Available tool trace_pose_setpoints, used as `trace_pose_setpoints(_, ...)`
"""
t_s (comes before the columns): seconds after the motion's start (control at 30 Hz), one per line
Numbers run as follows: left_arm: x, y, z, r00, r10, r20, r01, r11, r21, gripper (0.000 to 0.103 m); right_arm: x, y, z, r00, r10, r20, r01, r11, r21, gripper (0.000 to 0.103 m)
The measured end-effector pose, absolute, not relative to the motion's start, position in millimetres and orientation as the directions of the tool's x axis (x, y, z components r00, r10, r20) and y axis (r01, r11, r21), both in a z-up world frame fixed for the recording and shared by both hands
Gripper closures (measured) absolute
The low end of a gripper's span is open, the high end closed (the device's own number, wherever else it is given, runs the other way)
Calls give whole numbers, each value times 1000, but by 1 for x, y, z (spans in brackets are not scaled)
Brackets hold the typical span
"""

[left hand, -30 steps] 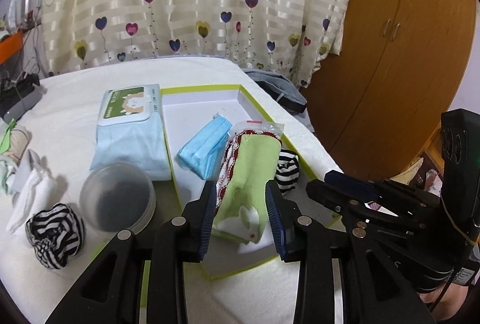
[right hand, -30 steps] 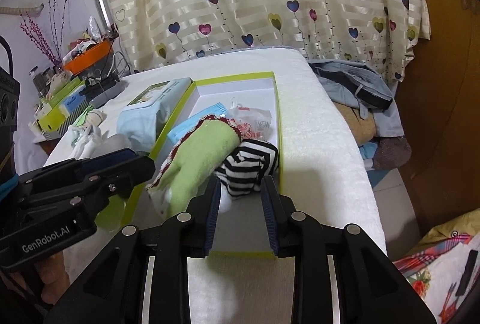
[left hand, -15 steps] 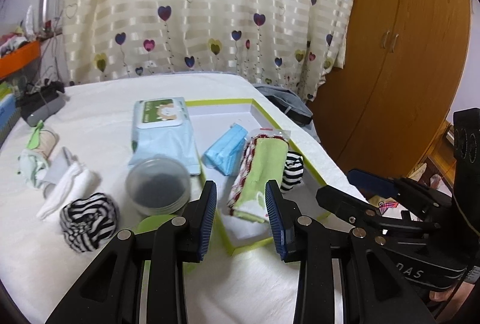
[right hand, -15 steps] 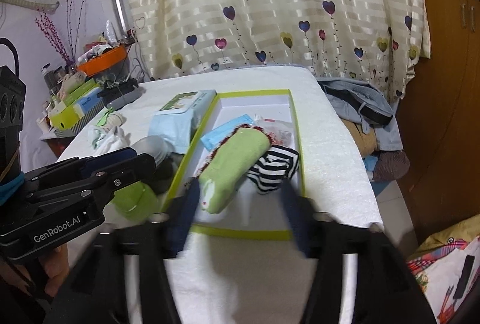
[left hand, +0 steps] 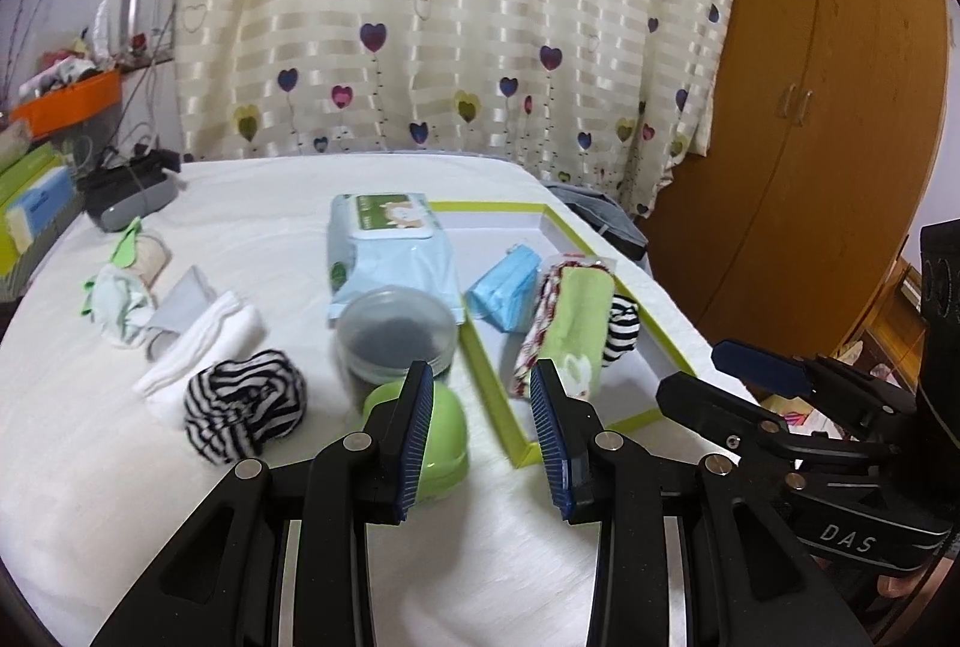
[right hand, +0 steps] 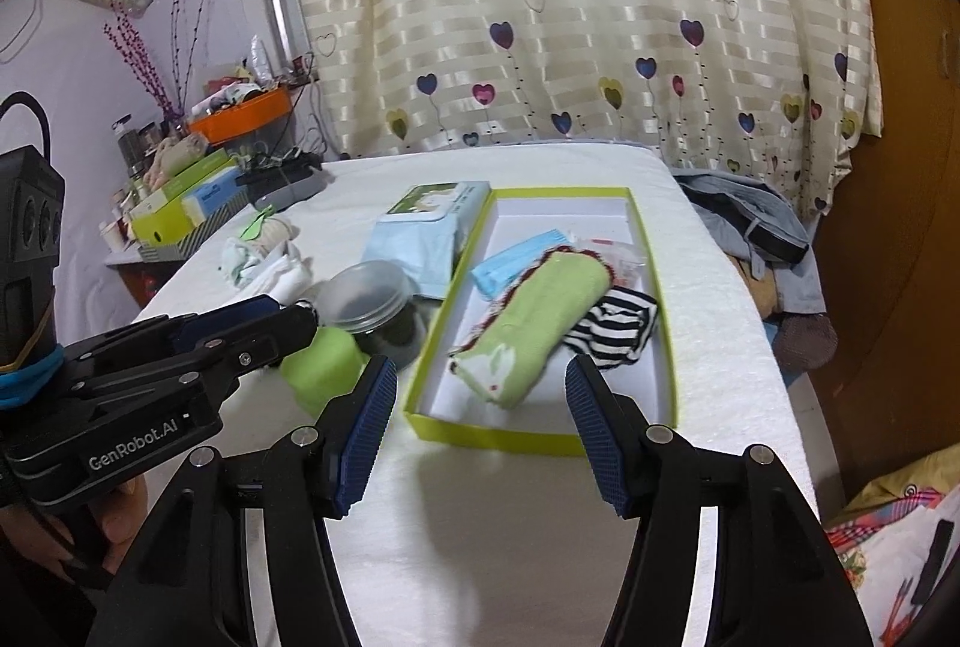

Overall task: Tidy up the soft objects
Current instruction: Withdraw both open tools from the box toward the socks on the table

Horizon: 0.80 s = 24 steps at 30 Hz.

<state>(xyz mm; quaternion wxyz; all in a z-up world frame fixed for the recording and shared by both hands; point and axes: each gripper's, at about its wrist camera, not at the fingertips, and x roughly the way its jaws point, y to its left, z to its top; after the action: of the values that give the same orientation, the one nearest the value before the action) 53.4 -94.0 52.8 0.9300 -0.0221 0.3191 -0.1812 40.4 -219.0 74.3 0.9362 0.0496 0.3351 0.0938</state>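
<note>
The box [right hand: 660, 299] on the surface [right hand: 510, 527] holds a green sock [right hand: 540, 323], a striped sock [right hand: 618, 326] touching it and a blue mask pack [right hand: 510, 266]. Another striped sock [left hand: 243, 404] and white cloths [left hand: 198, 347] lie outside, left of it. Both claws hover empty: right claw [right hand: 480, 431] wide apart, left claw [left hand: 483, 431] partly open. Likely next: the left claw reaches for the loose striped sock. A lidded jar [left hand: 393, 332] holds something dark.

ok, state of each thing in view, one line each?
left gripper: open, empty
right gripper: open wide, empty
tray: open-topped, holds three soft items
green sock: in tray, lying flat
striped sock: in tray, beside the green sock
blue mask pack: in tray
striped bundle: outside tray
clear jar: lidded, upright
</note>
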Motion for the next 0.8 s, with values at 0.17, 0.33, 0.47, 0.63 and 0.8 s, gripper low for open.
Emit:
trace_pose_setpoints(0.17,49,-81,49,740,-330,-586,301,942,-150,71,38,-208,75,752,227,-619,-166,974,155,43)
trace_pose_setpoints(0.33,48,-69,45,741,-319,-590,283,946,-157,71,36,-200,75,747,234,-622,-180,972,150,43)
trace_pose_setpoints(0.47,49,-61,42,740,-315,-595,270,949,-166,71,38,-196,74,744,234,-626,-182,972,148,43)
trace_pose_setpoints(0.63,51,-55,39,735,-317,-599,266,948,-176,71,39,-193,70,736,227,-638,-177,974,142,43)
trace_pose_setpoints(0.8,53,-53,38,737,-310,-600,258,950,-175,71,41,-191,69,732,226,-643,-178,974,140,43)
